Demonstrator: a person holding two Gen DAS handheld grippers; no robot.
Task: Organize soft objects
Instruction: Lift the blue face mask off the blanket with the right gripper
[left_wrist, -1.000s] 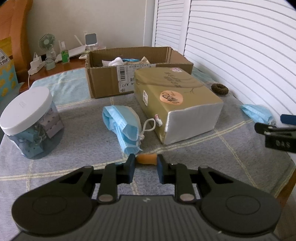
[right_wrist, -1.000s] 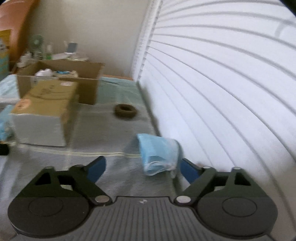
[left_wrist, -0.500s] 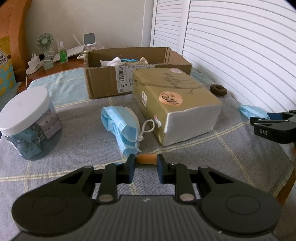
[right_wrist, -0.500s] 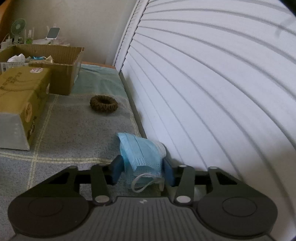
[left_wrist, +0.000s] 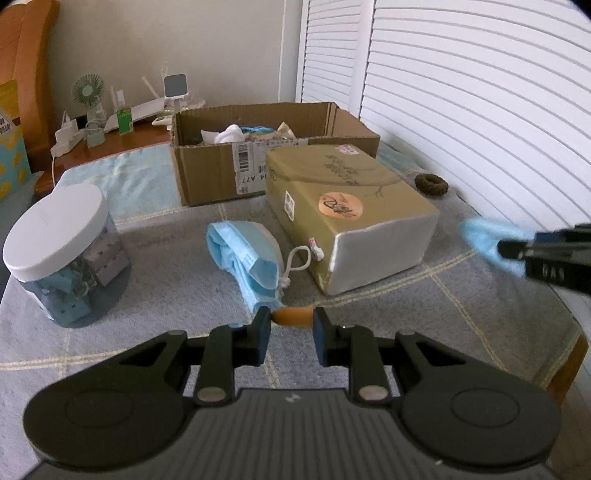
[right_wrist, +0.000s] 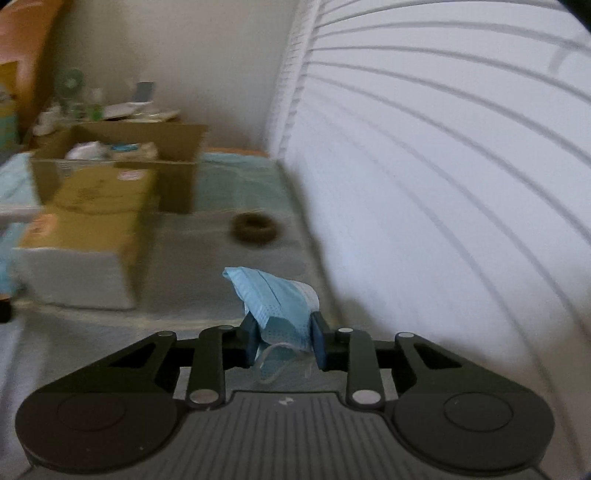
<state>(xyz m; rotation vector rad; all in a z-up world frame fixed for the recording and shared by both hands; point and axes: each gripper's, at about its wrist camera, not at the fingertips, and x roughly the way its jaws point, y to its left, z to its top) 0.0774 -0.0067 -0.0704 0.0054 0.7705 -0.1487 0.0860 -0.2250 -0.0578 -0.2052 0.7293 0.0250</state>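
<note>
A crumpled light-blue pleated face mask (right_wrist: 275, 301) is being clamped between the blue pads of the right gripper (right_wrist: 284, 341), its white ear loop dangling beneath the jaws; it is being held just above the grey checked cloth (right_wrist: 207, 280) beside the white louvred shutters (right_wrist: 443, 184). In the left wrist view the same mask (left_wrist: 491, 240) is being seen as a blue blur at the right edge. A small orange-brown rounded object (left_wrist: 293, 316) is being gripped between the nearly closed pads of the left gripper (left_wrist: 291, 325). Just ahead of it, a second folded light-blue face mask (left_wrist: 245, 264) is lying on the cloth, between a clear plastic jar with a white lid (left_wrist: 62, 254) and a gold-wrapped rectangular package (left_wrist: 347, 214). Behind the package, an open brown cardboard box (left_wrist: 221, 166) is being occupied by white and blue soft items. A dark brown ring-shaped hair scrunchie (left_wrist: 430, 183) is resting near the shutters, well apart from the box.
</note>
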